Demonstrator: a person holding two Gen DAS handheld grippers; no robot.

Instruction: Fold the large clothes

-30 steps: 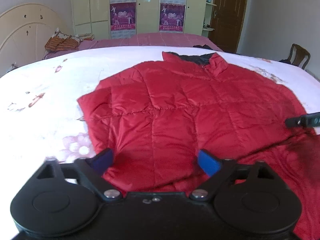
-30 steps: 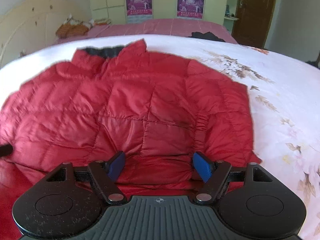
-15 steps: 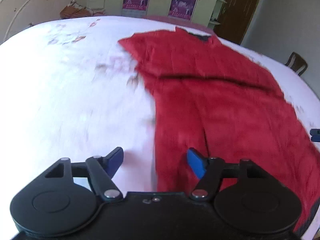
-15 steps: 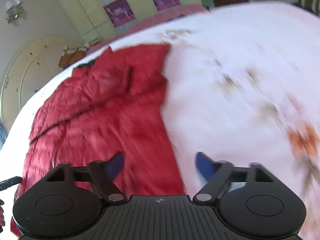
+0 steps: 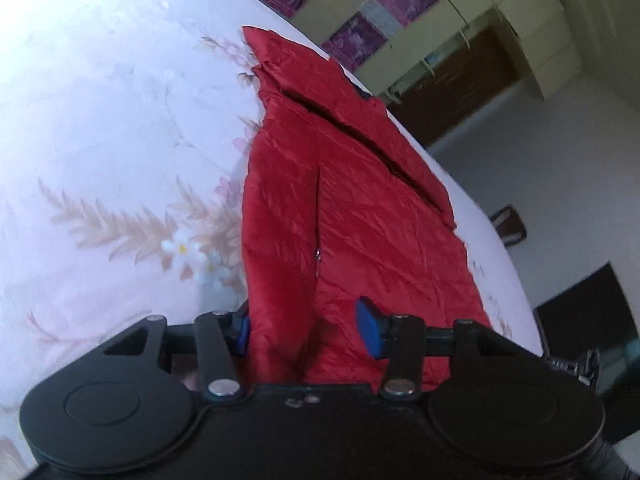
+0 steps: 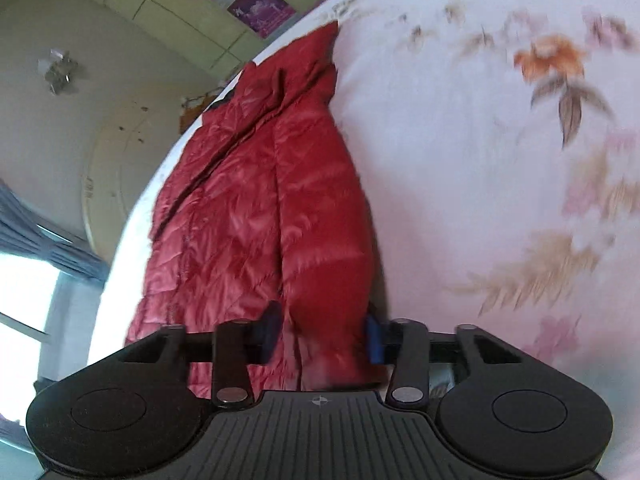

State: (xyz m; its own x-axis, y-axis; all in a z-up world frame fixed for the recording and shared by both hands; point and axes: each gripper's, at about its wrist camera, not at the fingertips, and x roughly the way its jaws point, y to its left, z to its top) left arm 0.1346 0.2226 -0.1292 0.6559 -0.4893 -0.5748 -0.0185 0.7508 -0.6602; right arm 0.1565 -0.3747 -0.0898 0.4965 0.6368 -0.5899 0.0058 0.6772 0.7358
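Note:
A red quilted down jacket (image 5: pixel 352 184) lies flat on the bed, its sleeves folded in over the body. It also shows in the right wrist view (image 6: pixel 256 208). My left gripper (image 5: pixel 306 330) is open, its blue pads straddling the jacket's left bottom edge. My right gripper (image 6: pixel 322 334) is open around the jacket's right bottom edge, the fabric bulging between the pads. The dark collar is at the far end.
The bed sheet (image 5: pixel 100 140) is white with pink and orange flowers (image 6: pixel 552 60). A cream wardrobe with purple posters (image 5: pixel 352 36) and a brown door stand behind. A round headboard (image 6: pixel 116 168) and a window are at the left in the right wrist view.
Both grippers swung outward and rolled onto their sides, dropping to the jacket's bottom corners. The jacket edges now sit between the open pads on each side.

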